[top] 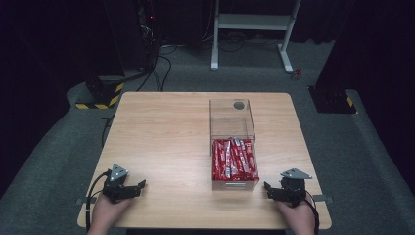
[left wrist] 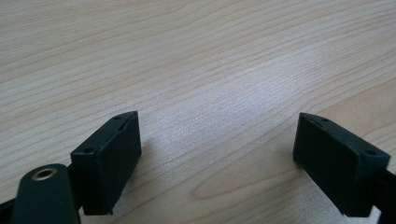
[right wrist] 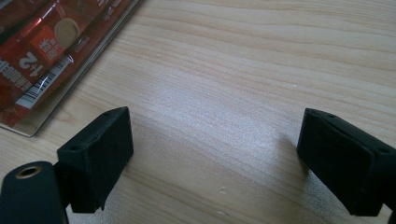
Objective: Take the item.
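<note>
A: Left tongs down at near-left corner of the bench. Jaws spread wide, nothing between. Bare wood grain under them in the left gripper view.

B: Right tongs?

A: Near-right corner, same story: jaws wide apart, gripping nothing. Resting low over the wood in the right gripper view. Pointing inward toward the clear box.

B: Box location?

A: Clear acrylic drawer box right of bench centre, long axis running away from the near edge. Drawer pulled out toward the near edge, packed with red snack packets. Rear shell see-through, round hole in the top near the far end.

B: Gap between right tongs and drawer?

A: Just beside the drawer's front right corner, not touching. Corner of the clear drawer and packets visible upper left in the right gripper view; barcode and round-biscuit print legible on one packet.

B: Left tongs versus box?

A: Well apart, open wood in between.

B: Hands?

A: Left hand and right hand in from the bottom edge, each wrapped on its tool. Grey three-cornered plate on top of each. Cable looping off the left one.

B: Surroundings?

A: Grey carpet floor, white frame legs beyond the far edge, yellow-black striped base at far left.
</note>
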### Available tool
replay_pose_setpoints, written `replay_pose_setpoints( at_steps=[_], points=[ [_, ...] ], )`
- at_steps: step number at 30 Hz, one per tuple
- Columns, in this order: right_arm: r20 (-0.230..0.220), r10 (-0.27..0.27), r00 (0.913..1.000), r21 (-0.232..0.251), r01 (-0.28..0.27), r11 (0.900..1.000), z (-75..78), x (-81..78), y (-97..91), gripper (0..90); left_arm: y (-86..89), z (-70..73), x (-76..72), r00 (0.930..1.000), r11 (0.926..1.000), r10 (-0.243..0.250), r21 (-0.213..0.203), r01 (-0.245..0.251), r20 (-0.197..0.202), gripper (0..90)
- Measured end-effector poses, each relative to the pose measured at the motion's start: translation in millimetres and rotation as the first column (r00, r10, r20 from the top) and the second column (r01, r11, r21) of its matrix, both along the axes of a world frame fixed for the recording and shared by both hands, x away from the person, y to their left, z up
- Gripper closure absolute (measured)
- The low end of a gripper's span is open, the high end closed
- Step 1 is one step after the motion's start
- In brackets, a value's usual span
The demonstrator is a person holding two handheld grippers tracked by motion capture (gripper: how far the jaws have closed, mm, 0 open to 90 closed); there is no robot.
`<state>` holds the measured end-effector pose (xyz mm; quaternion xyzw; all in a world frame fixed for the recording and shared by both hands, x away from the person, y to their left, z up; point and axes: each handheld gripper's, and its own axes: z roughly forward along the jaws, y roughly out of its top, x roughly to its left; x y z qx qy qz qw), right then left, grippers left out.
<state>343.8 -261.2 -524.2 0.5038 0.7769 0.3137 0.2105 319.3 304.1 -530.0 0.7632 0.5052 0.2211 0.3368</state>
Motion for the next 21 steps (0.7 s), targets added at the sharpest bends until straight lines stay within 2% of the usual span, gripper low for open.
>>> replay_pose_setpoints(
  at_steps=[3,16,20,21],
  points=[
    [-0.002,-0.023,0.9997,0.003,0.023,0.9997,0.0,-0.1,0.3,10.2,0.0,0.0,0.0,1.0000,1.0000,0.001,0.000,-0.001,0.000,15.4],
    [0.000,-0.022,0.9998,0.002,0.022,0.9998,-0.2,0.5,0.9,9.8,2.7,2.2,-1.1,0.9999,0.9999,0.012,0.003,-0.012,0.003,20.4],
    [0.000,-0.022,0.9998,0.002,0.022,0.9998,-0.2,0.5,1.0,9.8,2.5,4.9,-3.1,0.9998,0.9997,0.018,-0.018,-0.018,0.007,21.3],
    [0.000,-0.022,0.9998,0.002,0.022,0.9998,-0.2,0.5,1.0,9.8,2.5,5.9,-3.7,0.9998,0.9998,0.015,-0.011,-0.014,0.010,21.7]
  ],
)
